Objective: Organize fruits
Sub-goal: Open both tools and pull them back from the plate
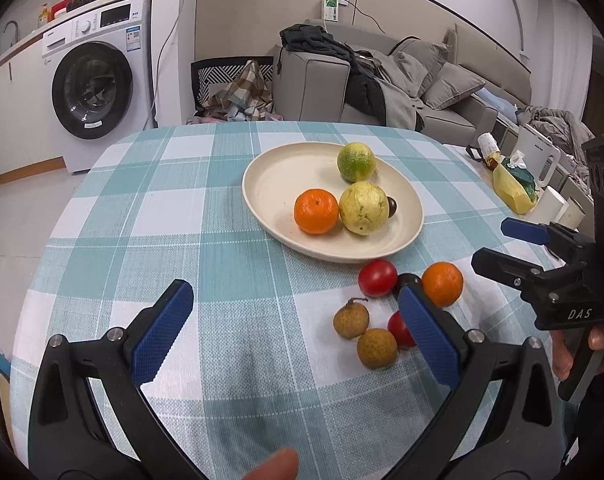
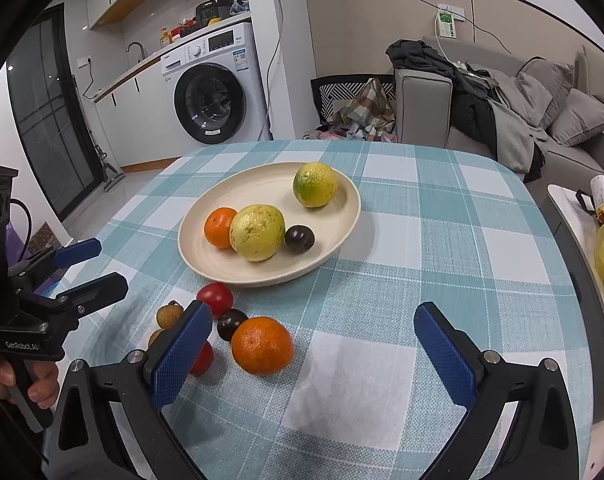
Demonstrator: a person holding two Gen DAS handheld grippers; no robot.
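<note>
Worktop point(image 2: 421, 240) under a teal-and-white checked cloth, seen from both wrist cameras. A cream plate point(image 2: 262, 276) near the middle holds four fruits: a green-yellow citrus point(image 2: 314, 184) at its far side, a large yellow fruit point(image 2: 257, 232) touching a small orange point(image 2: 218, 227) on one side and a dark plum point(image 2: 300, 238) on the other. Loose fruit lies on the cloth just in front of the plate: a red tomato point(image 2: 215, 297) nearest the rim, a second dark plum point(image 2: 230, 323) touching a larger orange point(image 2: 262, 345), two brown longans point(image 1: 351, 319) point(image 1: 377, 348) side by side, and a second red tomato point(image 1: 397, 330) partly hidden behind a finger.

Left gripper point(image 1: 294, 328): fingers point(image 1: 162, 336) spread wide and released, holding nothing, above the cloth with the loose fruit at its right finger. Right gripper point(image 2: 313, 356): fingers point(image 2: 445, 356) likewise spread and empty, the larger orange lying between them nearer the left finger. Each gripper appears at the edge of the other's view, held by a hand point(image 2: 38, 384).

Background: washing machine point(image 2: 216, 88), grey sofa point(image 2: 541, 120) draped with clothes.
</note>
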